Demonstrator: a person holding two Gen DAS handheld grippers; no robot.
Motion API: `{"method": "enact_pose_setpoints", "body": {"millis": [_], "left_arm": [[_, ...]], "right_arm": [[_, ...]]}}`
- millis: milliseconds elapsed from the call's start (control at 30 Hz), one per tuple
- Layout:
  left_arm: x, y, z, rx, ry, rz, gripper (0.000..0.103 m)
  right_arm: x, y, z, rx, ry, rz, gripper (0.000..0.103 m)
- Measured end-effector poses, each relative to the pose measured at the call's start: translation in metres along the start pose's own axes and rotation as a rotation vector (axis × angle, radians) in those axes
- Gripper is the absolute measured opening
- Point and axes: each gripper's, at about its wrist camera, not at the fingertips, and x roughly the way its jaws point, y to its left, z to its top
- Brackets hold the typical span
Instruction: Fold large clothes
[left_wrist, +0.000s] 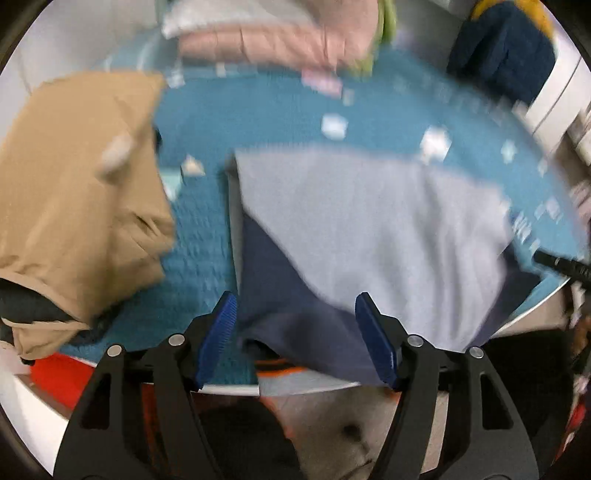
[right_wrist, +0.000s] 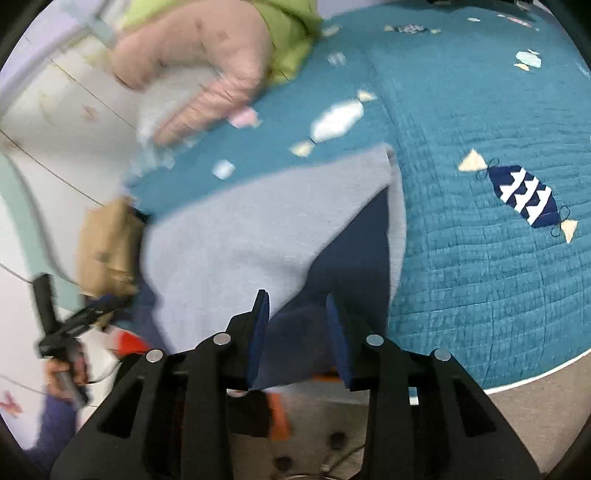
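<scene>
A large garment, navy outside with a light grey lining, lies partly folded on a teal quilted bedspread. In the left wrist view my left gripper is open, its blue pads wide apart over the garment's near navy edge. In the right wrist view the same garment spreads ahead, and my right gripper is open with the navy fabric lying between its pads. The other gripper shows at the left edge there.
A tan folded garment lies left on the bed. Pink and green clothes are piled at the back, and also show in the right wrist view. A dark blue item sits at the far right. The bed edge is close.
</scene>
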Motion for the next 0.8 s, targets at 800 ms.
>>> {"method": "enact_pose_setpoints", "body": {"millis": [800], "left_arm": [[0.025,0.053,-0.007,-0.236,0.050,-0.166,0.079]], "right_arm": [[-0.009,0.059,0.013,-0.043,-0.139,0.089,0.032]]}}
